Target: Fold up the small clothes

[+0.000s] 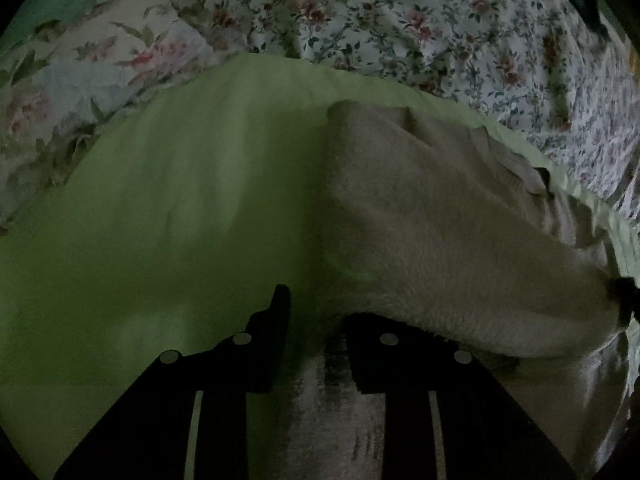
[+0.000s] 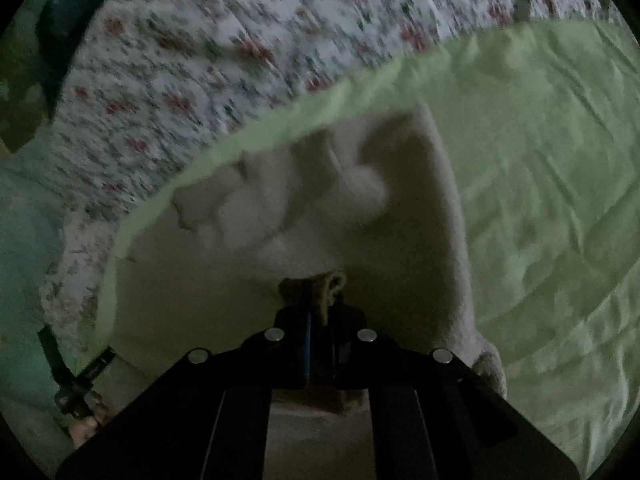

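— Right tool (image 2: 316,312) first: its two black fingers are pressed together, and a bunched bit of the beige fuzzy garment (image 2: 360,216) is pinched between the tips.

— And the left tool (image 1: 316,312)?

— Its fingers stand a narrow way apart. One dark finger (image 1: 278,308) is out on the green sheet (image 1: 160,200), and the near edge of the garment (image 1: 440,232) drapes over the other. From the left camera I can't tell whether the pads actually press on the cloth.

— Where does the garment lie?

— On the light green sheet that's spread over the bed. It sits toward the sheet's far edge, near where the green ends and the flowered bedspread (image 1: 400,20) begins. One end is lifted off the sheet by the right tool, so the cloth hangs in a rumpled swell; the folds further out are creased and lumpy.

— Anything else on the bed?

— A cushion or quilt (image 1: 100,64) with larger, paler flowers lies beyond the sheet, at the left of the left camera's view. The sheet (image 2: 540,200) itself is wrinkled in the right camera's view.

— Can you see the person?

— Only a hand (image 2: 86,424), low at the left edge of the right camera's view, gripping dark hardware. The room is dim and that view is blurred.
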### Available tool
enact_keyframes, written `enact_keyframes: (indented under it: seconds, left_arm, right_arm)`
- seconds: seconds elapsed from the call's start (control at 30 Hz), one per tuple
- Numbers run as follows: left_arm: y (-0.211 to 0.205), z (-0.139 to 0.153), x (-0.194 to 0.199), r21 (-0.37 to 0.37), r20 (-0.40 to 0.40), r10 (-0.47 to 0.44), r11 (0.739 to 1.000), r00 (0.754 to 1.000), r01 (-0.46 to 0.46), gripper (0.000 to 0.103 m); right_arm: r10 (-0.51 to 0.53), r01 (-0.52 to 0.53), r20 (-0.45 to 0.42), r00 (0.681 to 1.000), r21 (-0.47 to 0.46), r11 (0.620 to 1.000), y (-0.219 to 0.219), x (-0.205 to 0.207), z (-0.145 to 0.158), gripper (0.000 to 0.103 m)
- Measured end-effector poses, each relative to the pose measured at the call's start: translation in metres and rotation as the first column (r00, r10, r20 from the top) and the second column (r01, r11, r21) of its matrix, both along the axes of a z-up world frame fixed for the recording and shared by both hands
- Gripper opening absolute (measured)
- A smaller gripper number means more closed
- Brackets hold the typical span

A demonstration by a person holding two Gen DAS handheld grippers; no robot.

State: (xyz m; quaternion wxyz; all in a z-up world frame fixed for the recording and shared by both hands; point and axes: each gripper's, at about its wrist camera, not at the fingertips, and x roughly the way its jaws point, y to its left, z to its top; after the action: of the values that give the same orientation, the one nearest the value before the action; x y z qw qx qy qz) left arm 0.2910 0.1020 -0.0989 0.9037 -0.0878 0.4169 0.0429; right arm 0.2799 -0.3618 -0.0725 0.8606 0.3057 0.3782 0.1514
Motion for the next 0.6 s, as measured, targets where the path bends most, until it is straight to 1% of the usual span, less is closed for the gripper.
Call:
enact_keyframes:
  seconds: [0.07, 0.1, 0.17, 0.2, 0.23, 0.27, 0.3, 0.33, 0.37, 0.4, 0.43, 0.47, 0.5, 0.53, 0.57, 0.6]
  left_arm:
    - [0.002, -0.003, 0.002, -0.018, -0.013, 0.004, 1.0, 1.0, -0.004, 0.028]
    - [0.004, -0.005, 0.003, -0.035, -0.021, 0.007, 0.999, 1.0, -0.008, 0.029]
    - [0.009, -0.007, 0.004, -0.059, -0.027, 0.004, 0.998, 1.0, -0.006, 0.03]
    - [0.01, -0.007, 0.003, -0.061, -0.03, 0.0, 0.998, 1.0, -0.002, 0.031]
    - [0.01, -0.006, 0.003, -0.054, -0.032, -0.005, 0.999, 0.999, 0.003, 0.033]
    - [0.01, -0.006, 0.003, -0.042, -0.033, -0.007, 0.999, 0.999, 0.006, 0.035]
    - [0.01, -0.006, 0.002, -0.03, -0.033, -0.008, 1.0, 0.999, 0.007, 0.039]
    - [0.01, -0.007, 0.002, -0.022, -0.034, -0.009, 1.0, 0.999, 0.008, 0.04]
    - [0.011, -0.008, 0.001, -0.024, -0.035, -0.008, 1.0, 0.999, 0.008, 0.041]
    - [0.011, -0.008, 0.002, -0.027, -0.037, -0.006, 1.0, 0.999, 0.005, 0.041]
    - [0.011, -0.008, 0.002, -0.026, -0.039, -0.002, 1.0, 0.999, 0.001, 0.042]
    - [0.011, -0.008, 0.002, -0.022, -0.04, 0.0, 1.0, 0.999, -0.001, 0.042]
    - [0.011, -0.008, 0.002, -0.017, -0.041, 0.001, 1.0, 0.999, -0.001, 0.042]
    - [0.01, -0.008, 0.003, -0.012, -0.041, 0.0, 1.0, 0.999, 0.0, 0.043]
    - [0.01, -0.008, 0.003, -0.009, -0.043, -0.002, 1.0, 0.999, 0.002, 0.043]
    - [0.011, -0.007, 0.003, -0.007, -0.045, -0.004, 1.0, 0.999, 0.004, 0.046]
  right_arm:
    - [-0.014, 0.015, 0.028, 1.0, -0.041, 0.999, 0.003, -0.002, 0.006, 0.008]
    - [-0.014, 0.016, 0.023, 1.0, -0.073, 0.997, 0.006, 0.001, 0.003, 0.008]
    - [-0.015, 0.009, -0.044, 0.999, -0.137, 0.991, 0.012, 0.009, -0.009, 0.01]
    - [-0.024, 0.006, -0.098, 0.995, -0.172, 0.985, 0.014, 0.014, -0.018, 0.011]
    - [-0.04, 0.017, -0.119, 0.992, -0.184, 0.983, 0.013, 0.013, -0.021, 0.014]
    - [-0.057, 0.036, -0.115, 0.992, -0.178, 0.983, 0.01, 0.01, -0.02, 0.015]
    - [-0.105, 0.085, -0.102, 0.989, -0.187, 0.979, 0.006, 0.002, -0.013, 0.017]
    - [-0.151, 0.133, -0.078, 0.985, -0.206, 0.969, 0.004, -0.005, -0.004, 0.017]
    - [-0.175, 0.162, -0.047, 0.983, -0.211, 0.964, 0.004, -0.011, 0.004, 0.017]
    - [-0.168, 0.165, -0.002, 0.986, -0.193, 0.967, 0.008, -0.018, 0.014, 0.018]
    - [-0.114, 0.117, 0.028, 0.993, -0.163, 0.98, 0.016, -0.021, 0.02, 0.023]
    - [-0.039, 0.043, 0.034, 0.999, -0.134, 0.99, 0.026, -0.019, 0.021, 0.027]
    - [0.025, -0.023, 0.022, 0.999, -0.104, 0.994, 0.035, -0.015, 0.018, 0.032]
    - [0.067, -0.067, -0.004, 0.998, -0.08, 0.995, 0.041, -0.011, 0.012, 0.033]
    - [0.079, -0.085, -0.06, 0.995, -0.091, 0.992, 0.046, -0.005, 0.0, 0.033]
    - [0.054, -0.068, -0.103, 0.993, -0.136, 0.988, 0.045, -0.002, -0.009, 0.032]
